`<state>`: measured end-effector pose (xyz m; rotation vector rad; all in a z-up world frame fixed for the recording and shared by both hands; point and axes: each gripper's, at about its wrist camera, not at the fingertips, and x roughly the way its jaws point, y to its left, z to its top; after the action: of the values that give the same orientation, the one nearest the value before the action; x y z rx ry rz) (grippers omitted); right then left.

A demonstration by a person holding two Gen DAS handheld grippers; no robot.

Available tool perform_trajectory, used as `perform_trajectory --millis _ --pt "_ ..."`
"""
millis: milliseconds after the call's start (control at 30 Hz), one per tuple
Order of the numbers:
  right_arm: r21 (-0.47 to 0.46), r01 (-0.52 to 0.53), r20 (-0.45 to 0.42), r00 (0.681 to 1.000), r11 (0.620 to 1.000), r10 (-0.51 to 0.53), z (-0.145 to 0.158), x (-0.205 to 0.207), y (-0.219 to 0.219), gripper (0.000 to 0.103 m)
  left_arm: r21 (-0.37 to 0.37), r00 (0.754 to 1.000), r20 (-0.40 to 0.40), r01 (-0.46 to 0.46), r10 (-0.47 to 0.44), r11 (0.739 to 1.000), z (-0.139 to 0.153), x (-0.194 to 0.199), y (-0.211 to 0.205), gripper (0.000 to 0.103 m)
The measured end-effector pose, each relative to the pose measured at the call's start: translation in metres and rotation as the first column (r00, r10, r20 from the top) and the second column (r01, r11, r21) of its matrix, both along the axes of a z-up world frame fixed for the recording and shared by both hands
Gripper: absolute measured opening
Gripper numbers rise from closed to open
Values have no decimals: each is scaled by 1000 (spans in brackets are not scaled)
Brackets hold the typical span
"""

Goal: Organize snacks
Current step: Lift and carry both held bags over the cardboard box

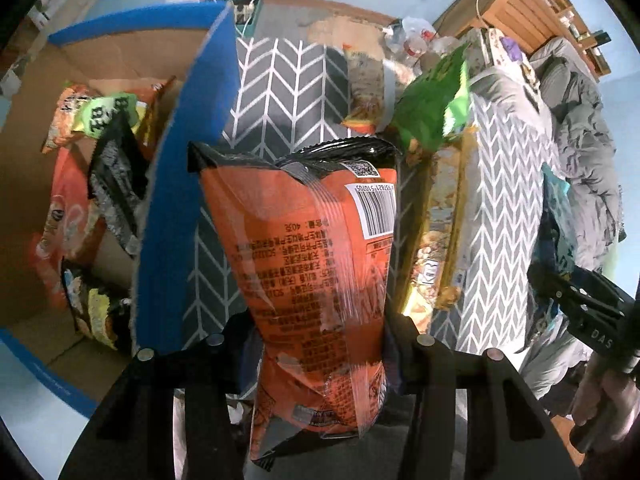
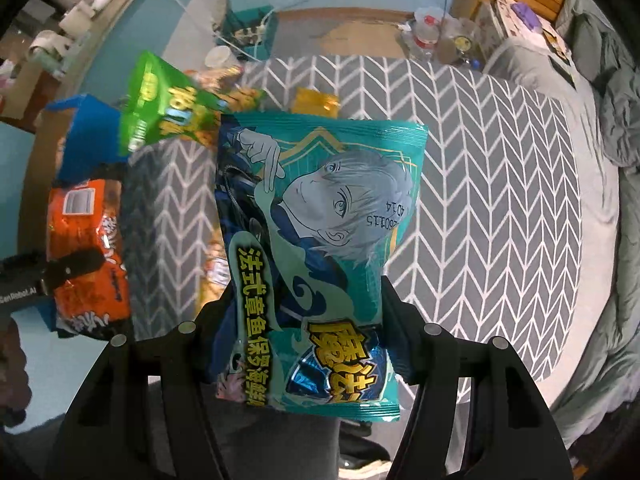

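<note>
My left gripper (image 1: 320, 332) is shut on an orange snack bag (image 1: 312, 240), which hangs back side up with its barcode showing. A blue-edged cardboard box (image 1: 188, 160) stands just to the left with several snack bags (image 1: 80, 184) inside. In the right wrist view, my right gripper (image 2: 306, 300) is shut on a teal snack bag (image 2: 320, 220) printed with a cartoon figure, lifted above the rug. A green bag (image 2: 168, 108) and a yellow packet (image 2: 316, 100) lie on the rug beyond it. The orange bag (image 2: 92, 240) and the left gripper's finger (image 2: 68, 268) show at the left.
A grey chevron rug (image 2: 480, 200) covers the floor. Grey bedding (image 1: 580, 140) lies to the right, a wooden shelf (image 1: 532, 4) behind it. Bottles and clutter (image 2: 432, 36) sit at the rug's far edge. More packets (image 1: 440, 220) lie on the rug between the two held bags.
</note>
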<state>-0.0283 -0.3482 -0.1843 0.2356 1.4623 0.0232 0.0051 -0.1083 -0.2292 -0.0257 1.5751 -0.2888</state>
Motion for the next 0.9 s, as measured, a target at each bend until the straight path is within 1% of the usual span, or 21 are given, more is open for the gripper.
perform_trajectory --millis 133,167,267,367,467,567,900 --pt "13 -36 31 999 999 35 21 2 9 63 -12 999 35 -10 11 1000 26 -4 3 51" --pt "13 -44 34 998 999 43 20 5 16 63 -15 999 42 -13 13 1000 31 -3 6 51" --pt "17 -80 51 996 997 79 30 9 29 63 -14 998 66 -15 16 1000 42 -2 11 51" --pt "23 -111 60 992 994 109 31 18 42 63 -28 995 93 -19 21 999 56 -1 21 51" --pt "27 -143 73 987 989 141 32 27 56 63 -16 993 118 -26 27 1000 64 0 28 51" --pt "33 -183 94 979 983 179 39 35 72 63 -15 990 135 -46 48 999 72 0 40 51" --pt "49 -307 144 944 950 298 52 65 128 63 -36 977 160 -134 138 990 88 -1 84 51"
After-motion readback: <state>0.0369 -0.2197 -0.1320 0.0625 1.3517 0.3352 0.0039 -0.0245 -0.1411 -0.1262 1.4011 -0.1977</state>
